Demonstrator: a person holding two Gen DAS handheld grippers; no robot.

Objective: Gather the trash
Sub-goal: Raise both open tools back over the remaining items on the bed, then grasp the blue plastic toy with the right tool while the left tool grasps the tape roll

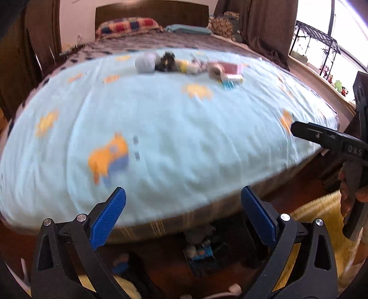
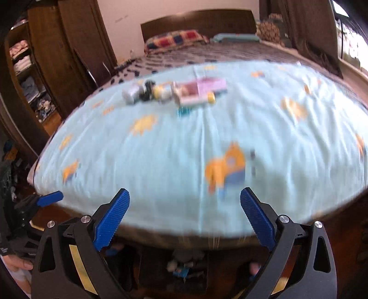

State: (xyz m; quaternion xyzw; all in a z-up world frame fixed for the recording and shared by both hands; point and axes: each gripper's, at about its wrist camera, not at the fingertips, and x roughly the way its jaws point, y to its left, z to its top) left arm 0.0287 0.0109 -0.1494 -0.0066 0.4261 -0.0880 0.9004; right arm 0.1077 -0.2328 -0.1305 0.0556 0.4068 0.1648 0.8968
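One wide bed (image 1: 161, 128) fills both views, spread with a pale blue sheet (image 2: 184, 161) printed with orange and yellow figures; its flat, open top is presumably why the rubbish has been laid out there, easy to reach from the foot. Behind it stand the dark headboard (image 1: 151, 13) and a checked pillow (image 1: 127, 26), well clear of the work.

The trash (image 1: 188, 66) lies in a loose row across the far half of the sheet: a grey ball-like lump (image 1: 146, 62) at the left end, a dark crumpled bit beside it, then pale scraps, and pink and white cartons (image 2: 200, 90) at the right. Blur hides finer detail.

The left gripper (image 1: 184, 216) and the right gripper (image 2: 185, 215) both hover by the near edge of the bed, well apart from the row. Each has its jaws spread wide with nothing between them, likely readied for a first pick. Collection looks not yet begun.
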